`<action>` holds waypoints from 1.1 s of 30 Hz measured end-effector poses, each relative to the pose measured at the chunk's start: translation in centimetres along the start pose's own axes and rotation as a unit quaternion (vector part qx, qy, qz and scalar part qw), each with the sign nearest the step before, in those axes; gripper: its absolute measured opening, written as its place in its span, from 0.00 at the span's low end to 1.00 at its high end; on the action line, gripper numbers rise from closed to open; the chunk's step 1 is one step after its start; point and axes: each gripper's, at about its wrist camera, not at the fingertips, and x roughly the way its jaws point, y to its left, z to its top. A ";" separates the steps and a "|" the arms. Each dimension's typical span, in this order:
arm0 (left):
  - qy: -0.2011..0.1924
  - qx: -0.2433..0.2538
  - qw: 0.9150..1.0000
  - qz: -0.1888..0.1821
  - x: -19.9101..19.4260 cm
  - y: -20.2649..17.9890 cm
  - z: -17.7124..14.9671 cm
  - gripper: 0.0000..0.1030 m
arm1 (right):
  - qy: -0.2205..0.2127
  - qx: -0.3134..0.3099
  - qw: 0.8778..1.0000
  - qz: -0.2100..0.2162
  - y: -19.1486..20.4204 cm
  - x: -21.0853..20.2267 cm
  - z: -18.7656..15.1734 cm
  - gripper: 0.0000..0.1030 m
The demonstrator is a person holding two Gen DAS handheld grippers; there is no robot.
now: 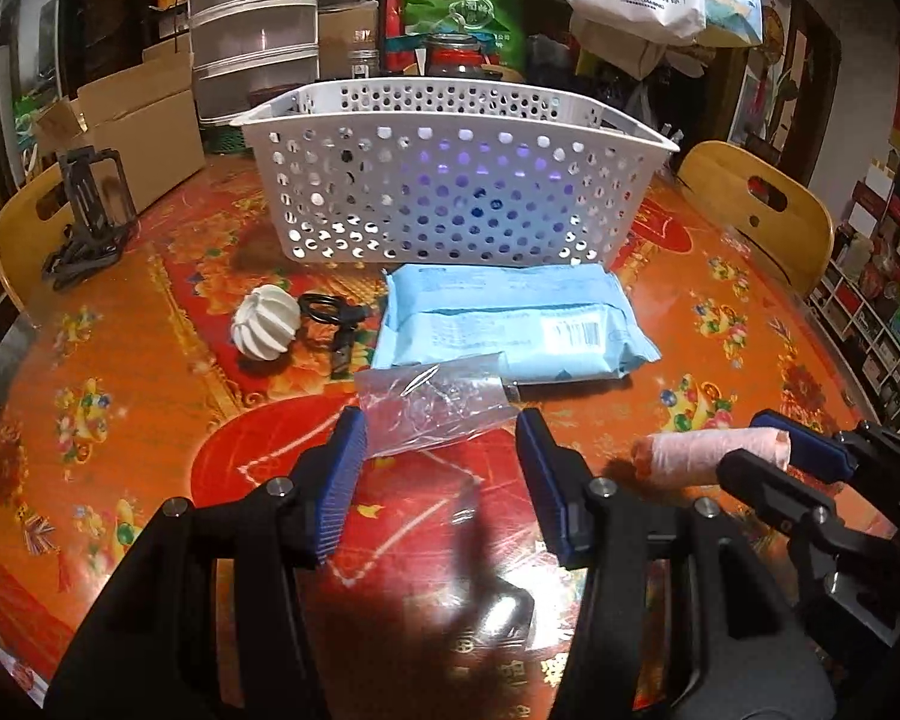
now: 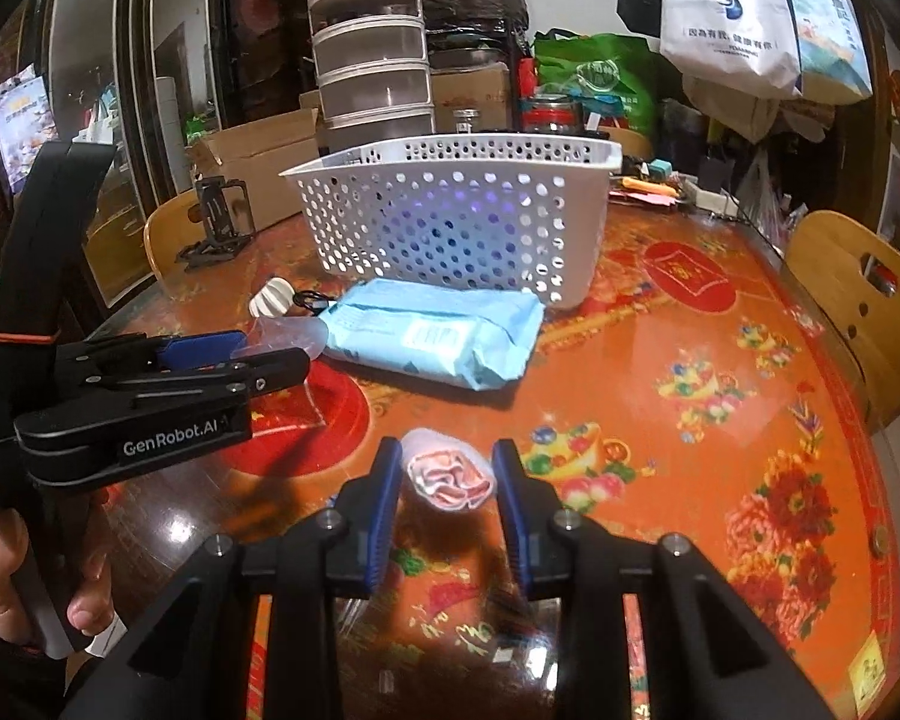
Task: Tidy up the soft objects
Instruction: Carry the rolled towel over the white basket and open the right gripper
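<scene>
Right wrist view gives me the clearest read: my right gripper (image 2: 447,477) is clamped on a rolled pink cloth (image 2: 450,477), both blue pads pressed against its sides, the roll's folded end facing the camera and hanging above the patterned table (image 2: 690,390). In the left wrist view the same roll (image 1: 714,450) pokes out sideways from that gripper at the right edge. My left gripper (image 1: 441,450) has its jaws at a middling gap with a crinkled clear plastic bag (image 1: 432,405) between them; I cannot tell whether the pads actually pinch the film or it only lies in front of them. The white perforated basket (image 1: 450,180) stands toward the far side of the table, something bluish showing through its holes, and a light blue soft pack (image 1: 504,318) lies just in front of its near wall. A white ribbed ball (image 1: 267,321) and a black cable (image 1: 330,318) sit to the left of the pack. My worries: the cloth is held only around its middle, so it could unroll or slip on the way over the basket rim. The plastic film is slippery and may slide free or snag the pack. With both grippers near each other, a careless swing could knock them together.
</scene>
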 end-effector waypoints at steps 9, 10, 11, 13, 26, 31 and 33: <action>-0.005 -0.011 1.000 -0.001 -0.2 1.5 0.6 0.48 | -0.002 -0.011 1.000 -0.001 0.7 0.2 1.2 0.29; -0.007 -0.013 1.000 -0.001 -0.4 1.7 0.8 0.48 | -0.002 -0.012 1.000 -0.001 0.8 0.2 1.4 0.29; -0.010 -0.014 1.000 -0.003 -0.6 1.9 1.0 0.48 | -0.004 -0.013 1.000 0.000 0.8 0.3 1.7 0.29; -0.015 -0.016 1.000 -0.001 -0.9 2.2 1.5 0.48 | -0.006 -0.014 1.000 0.001 0.9 0.3 2.2 0.29; -0.048 0.000 0.999 0.013 -3.6 2.7 5.8 0.48 | -0.050 -0.024 0.998 0.004 0.6 -1.2 7.2 0.29; -0.058 0.010 0.998 0.013 -4.7 2.6 7.5 0.48 | -0.071 -0.029 0.997 -0.001 0.3 -2.4 9.8 0.29; -0.060 0.012 0.998 0.012 -5.0 2.6 8.3 0.48 | -0.077 -0.032 0.997 -0.003 0.1 -2.7 10.9 0.29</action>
